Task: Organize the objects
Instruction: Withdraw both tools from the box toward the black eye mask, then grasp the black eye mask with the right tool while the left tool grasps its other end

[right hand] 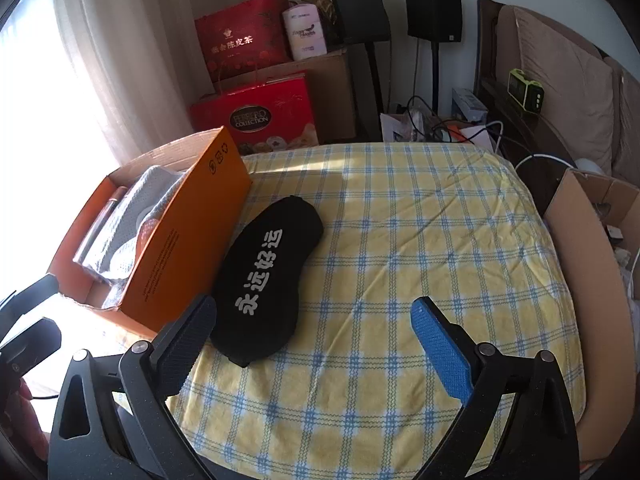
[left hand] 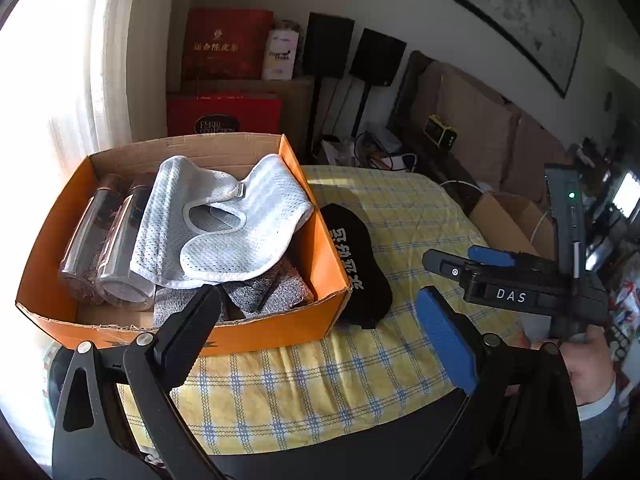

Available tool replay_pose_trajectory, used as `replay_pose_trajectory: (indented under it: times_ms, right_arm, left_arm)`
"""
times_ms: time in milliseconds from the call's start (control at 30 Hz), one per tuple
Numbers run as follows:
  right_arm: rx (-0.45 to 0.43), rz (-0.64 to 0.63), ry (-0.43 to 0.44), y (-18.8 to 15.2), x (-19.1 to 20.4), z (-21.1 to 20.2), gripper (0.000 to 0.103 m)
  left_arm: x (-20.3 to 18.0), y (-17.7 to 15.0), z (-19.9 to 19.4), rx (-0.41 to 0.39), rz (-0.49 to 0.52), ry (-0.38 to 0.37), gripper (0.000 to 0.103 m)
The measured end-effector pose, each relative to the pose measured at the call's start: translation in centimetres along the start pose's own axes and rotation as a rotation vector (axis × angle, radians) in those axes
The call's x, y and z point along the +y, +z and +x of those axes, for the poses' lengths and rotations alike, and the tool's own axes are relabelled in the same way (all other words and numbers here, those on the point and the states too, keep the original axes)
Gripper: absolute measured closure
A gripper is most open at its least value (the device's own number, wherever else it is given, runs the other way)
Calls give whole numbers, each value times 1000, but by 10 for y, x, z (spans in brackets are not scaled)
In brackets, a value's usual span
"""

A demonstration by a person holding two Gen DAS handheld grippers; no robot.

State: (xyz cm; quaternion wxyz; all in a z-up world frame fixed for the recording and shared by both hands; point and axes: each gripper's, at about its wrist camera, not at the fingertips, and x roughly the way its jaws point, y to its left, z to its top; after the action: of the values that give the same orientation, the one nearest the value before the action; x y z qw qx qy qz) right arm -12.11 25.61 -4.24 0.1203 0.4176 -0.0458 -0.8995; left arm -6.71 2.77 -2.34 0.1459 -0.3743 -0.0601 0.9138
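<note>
An orange cardboard box (left hand: 320, 216) stood on the yellow checked cloth (right hand: 420, 240), holding two clear bottles (left hand: 100, 248) laid side by side, a white mesh garment (left hand: 224, 220) and grey knit fabric (left hand: 276, 288). Just beside the box's right wall lay a black eye mask (right hand: 264, 280) with white characters. The left gripper (left hand: 320, 344) hung spread wide over the box's near corner, nothing between its jaws. The right gripper (right hand: 316, 344) hovered low by the mask, likewise spread and empty.
</note>
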Motion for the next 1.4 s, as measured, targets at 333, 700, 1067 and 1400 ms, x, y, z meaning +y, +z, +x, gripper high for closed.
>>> replay_pose_trajectory:
  times_ms: [333, 700, 1067, 1400]
  right_arm:
    - [128, 134, 206, -18, -10, 43, 47]
    - [209, 281, 396, -31, -14, 64, 64]
    - [137, 405, 537, -30, -23, 61, 64]
    - [94, 456, 690, -29, -21, 61, 63]
  left_arm:
    - [13, -21, 3, 31, -69, -31, 5]
    - [15, -32, 11, 52, -69, -25, 6]
    - [18, -38, 21, 76, -106, -57, 6]
    - [12, -38, 22, 80, -101, -80, 6]
